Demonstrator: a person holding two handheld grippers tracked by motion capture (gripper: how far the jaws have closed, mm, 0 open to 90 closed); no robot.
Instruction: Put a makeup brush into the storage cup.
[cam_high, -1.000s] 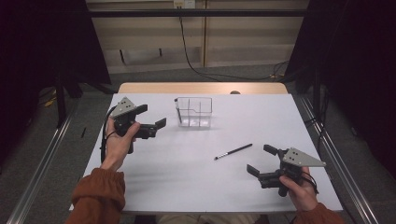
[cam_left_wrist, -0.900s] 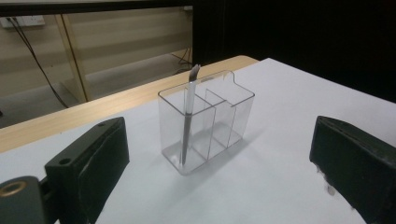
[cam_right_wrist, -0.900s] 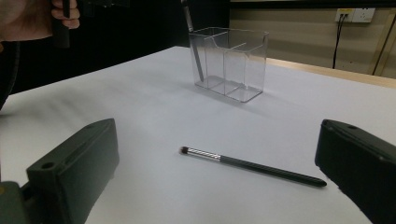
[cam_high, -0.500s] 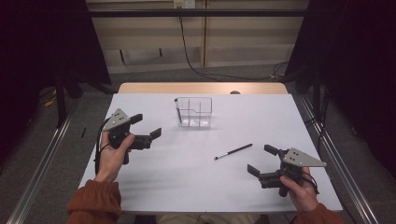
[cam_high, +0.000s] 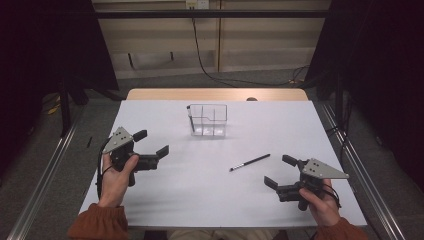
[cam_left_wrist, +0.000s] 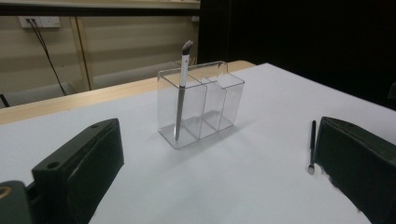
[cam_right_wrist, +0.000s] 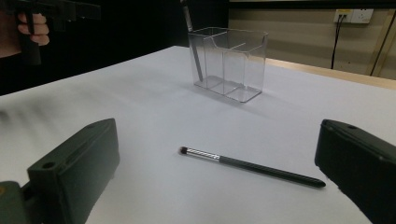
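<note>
Clear three-compartment organizer (cam_high: 208, 120) stands upright so brushes drop in handle-first; one makeup brush (cam_left_wrist: 181, 91) already leans in its end compartment. Second brush (cam_high: 249, 162) lies flat, well short of the organizer. Right gripper (cam_high: 281, 171), jaws wide and empty, sits nearest it. Left gripper (cam_high: 151, 143) is likewise wide, holding nothing.

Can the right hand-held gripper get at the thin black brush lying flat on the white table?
Probably yes: the right hand-held gripper is open, and only bare white table lies between it and the thin black brush.
</note>
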